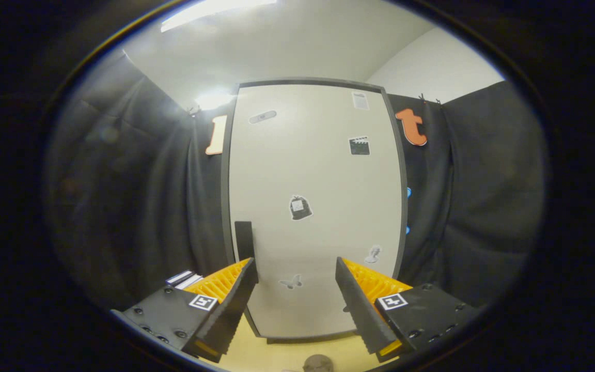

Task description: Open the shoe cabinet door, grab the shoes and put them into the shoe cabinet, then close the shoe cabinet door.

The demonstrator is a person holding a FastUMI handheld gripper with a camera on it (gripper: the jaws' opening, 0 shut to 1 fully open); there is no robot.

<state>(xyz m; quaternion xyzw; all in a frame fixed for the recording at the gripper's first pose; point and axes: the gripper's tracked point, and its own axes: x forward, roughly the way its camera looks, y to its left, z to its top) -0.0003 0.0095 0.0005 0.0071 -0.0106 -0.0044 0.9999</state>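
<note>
Your gripper has its jaws spread wide, with nothing between them but open air and the pale face of the shoe cabinet door beyond. The door stands upright just ahead of your fingertips and looks shut, its dark frame running unbroken around the light panel. Your left fingertip sits right below the dark handle, a short vertical bar mounted near the door's left edge; whether the tip touches it you cannot tell, but the handle lies to the left of the gap, not inside it. Your right fingertip lines up with the right half of the panel, near a small sticker.

More stickers dot the door: a butterfly shape low down between your fingers, a dark tag-like one in the middle, a clapperboard higher on the right, and a paper label near the top.

The cabinet stands on a yellowish floor. Near you, at the close edge of that floor, a rounded grey object peeks in, too cut off to identify. Black cloth hangs on both sides of the cabinet, and a white wall and ceiling rise above it.
</note>
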